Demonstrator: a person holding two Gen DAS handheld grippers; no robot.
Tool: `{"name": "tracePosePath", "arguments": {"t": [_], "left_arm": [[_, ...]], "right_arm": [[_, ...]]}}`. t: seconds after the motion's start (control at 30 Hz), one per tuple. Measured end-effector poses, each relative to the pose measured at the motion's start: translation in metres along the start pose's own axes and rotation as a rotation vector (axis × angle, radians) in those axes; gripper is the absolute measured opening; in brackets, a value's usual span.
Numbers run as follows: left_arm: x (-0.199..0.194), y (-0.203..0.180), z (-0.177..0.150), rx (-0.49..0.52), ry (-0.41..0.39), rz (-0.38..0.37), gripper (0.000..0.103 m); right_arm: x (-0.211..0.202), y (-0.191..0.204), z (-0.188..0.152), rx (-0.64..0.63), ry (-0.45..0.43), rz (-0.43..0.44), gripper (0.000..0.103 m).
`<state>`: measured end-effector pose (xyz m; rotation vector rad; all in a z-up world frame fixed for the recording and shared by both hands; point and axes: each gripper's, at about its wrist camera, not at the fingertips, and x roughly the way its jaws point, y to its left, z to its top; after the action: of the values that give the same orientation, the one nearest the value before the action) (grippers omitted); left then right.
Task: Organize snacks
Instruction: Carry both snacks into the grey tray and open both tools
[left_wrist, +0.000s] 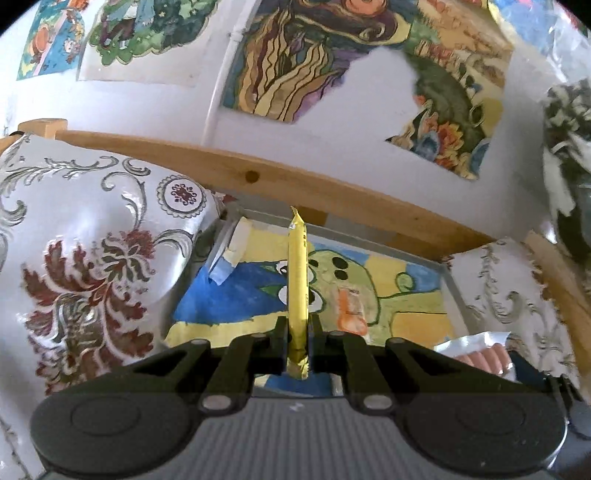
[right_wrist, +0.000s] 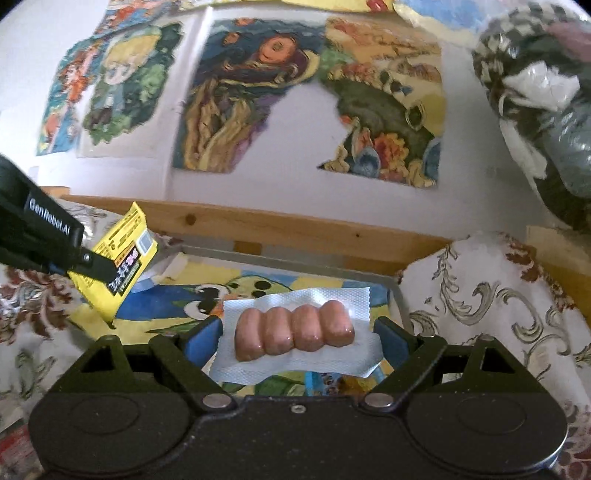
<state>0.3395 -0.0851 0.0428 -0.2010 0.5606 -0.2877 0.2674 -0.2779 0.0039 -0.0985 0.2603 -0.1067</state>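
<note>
My left gripper (left_wrist: 298, 332) is shut on a thin yellow snack packet (left_wrist: 297, 277), seen edge-on and standing upright above a grey-rimmed tray (left_wrist: 452, 291) lined with a colourful drawing. In the right wrist view the same packet (right_wrist: 122, 258) hangs at the left, above the tray's left end (right_wrist: 295, 264), pinched by the left gripper (right_wrist: 99, 269). A clear pack of sausages with white edges (right_wrist: 291, 332) spans the blue pads of my right gripper (right_wrist: 297, 325), which is shut on it over the tray. That pack (left_wrist: 480, 354) also shows at the left wrist view's lower right.
An orange wrapped snack (left_wrist: 351, 314) lies in the tray. Floral cloth (left_wrist: 92, 258) is bunched on both sides of the tray. A wooden rail (left_wrist: 295, 177) runs behind it, below a white wall with pictures. A plastic bag (right_wrist: 546, 92) hangs at the upper right.
</note>
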Motion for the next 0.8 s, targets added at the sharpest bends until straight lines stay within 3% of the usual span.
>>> {"name": "tracePosePath", "arguments": {"t": [0.27, 0.8], "left_arm": [[0.04, -0.004, -0.005, -0.008, 0.037, 0.023, 0.01], [0.058, -0.006, -0.017, 0.016, 0.078, 0.04, 0.01]], "right_arm": [[0.035, -0.002, -0.012, 0.003, 0.07, -0.004, 0.089], [0.066, -0.007, -0.023, 0.045, 0.168, 0.009, 0.089]]}}
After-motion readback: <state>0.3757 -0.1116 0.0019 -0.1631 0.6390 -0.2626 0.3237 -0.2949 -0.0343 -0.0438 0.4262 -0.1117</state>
